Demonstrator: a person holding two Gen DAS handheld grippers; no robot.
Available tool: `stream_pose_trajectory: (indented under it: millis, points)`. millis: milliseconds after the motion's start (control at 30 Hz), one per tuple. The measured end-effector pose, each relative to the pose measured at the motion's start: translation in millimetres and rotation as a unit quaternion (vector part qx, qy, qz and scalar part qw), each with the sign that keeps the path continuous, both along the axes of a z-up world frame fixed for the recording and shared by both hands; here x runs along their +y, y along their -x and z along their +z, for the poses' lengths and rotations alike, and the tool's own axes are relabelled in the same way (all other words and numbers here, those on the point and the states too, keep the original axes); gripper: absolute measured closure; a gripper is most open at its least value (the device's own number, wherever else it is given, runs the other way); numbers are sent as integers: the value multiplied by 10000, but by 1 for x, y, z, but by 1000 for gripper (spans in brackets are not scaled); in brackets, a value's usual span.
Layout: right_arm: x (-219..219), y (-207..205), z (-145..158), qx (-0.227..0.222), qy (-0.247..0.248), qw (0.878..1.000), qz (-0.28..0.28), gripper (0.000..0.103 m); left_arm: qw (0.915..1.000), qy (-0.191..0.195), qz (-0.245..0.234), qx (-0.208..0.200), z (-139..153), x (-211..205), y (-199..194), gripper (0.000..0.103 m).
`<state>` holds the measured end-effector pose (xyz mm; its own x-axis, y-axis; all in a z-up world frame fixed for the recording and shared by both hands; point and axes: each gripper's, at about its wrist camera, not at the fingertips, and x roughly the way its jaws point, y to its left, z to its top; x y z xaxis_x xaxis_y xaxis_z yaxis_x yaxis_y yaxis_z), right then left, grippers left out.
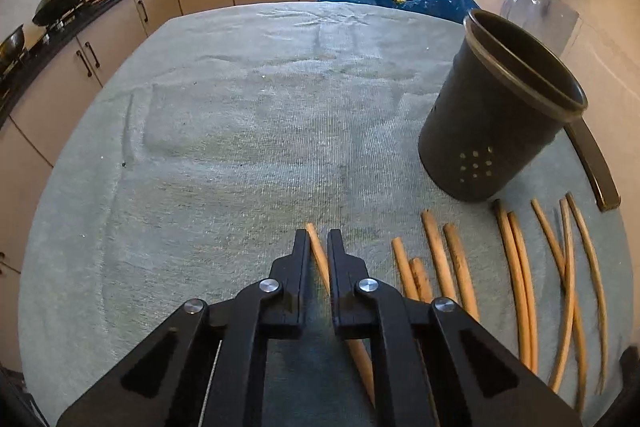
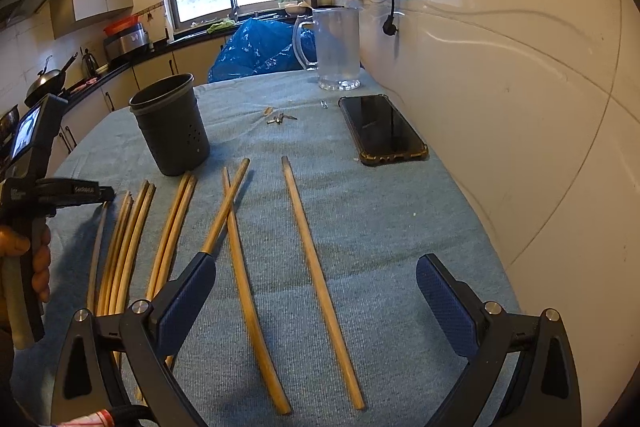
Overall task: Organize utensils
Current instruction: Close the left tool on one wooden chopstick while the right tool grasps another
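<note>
Left gripper (image 1: 319,239) was clamped on one chopstick (image 1: 318,255) – the leftmost of the row, lying on the towel-covered bench (image 1: 240,131). The stick ran between the closed fingers, tip poking out just past them. Remaining chopsticks (image 1: 520,287) lay to the right of that gripper, near the dark holder (image 1: 496,115), which stood upright beyond them. Right gripper (image 2: 316,291) hung over the bench with fingers wide apart – nothing held. Two loose chopsticks (image 2: 320,263) ran lengthwise through the gap below it. A phone (image 2: 382,129) lay further back by the wall.
</note>
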<state>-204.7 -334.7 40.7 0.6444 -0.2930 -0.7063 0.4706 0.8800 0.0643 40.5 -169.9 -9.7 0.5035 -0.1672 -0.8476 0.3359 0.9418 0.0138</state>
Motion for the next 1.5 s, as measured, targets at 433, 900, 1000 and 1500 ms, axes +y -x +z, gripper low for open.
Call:
stream_pose_trajectory:
  millis: [433, 900, 1000, 1500]
  points:
    - [-30, -76, -5, 561, 109, 9962, 664, 18, 9991, 128, -174, 363, 4, 28, 18, 96]
    - [-54, -142, -43, 1772, -358, 9777, 1066, 44, 9937, 399, -233, 1016, 8, 50, 29, 68]
    - [-56, -156, -44, 1990, -506, 9718, 1160, 46, 9931, 395, -283, 1071, 8, 54, 32, 68]
    - [-70, -158, -39, 1642, -1103, 9736, 1143, 96, 9963, 555, -511, 421, 30, 53, 40, 98]
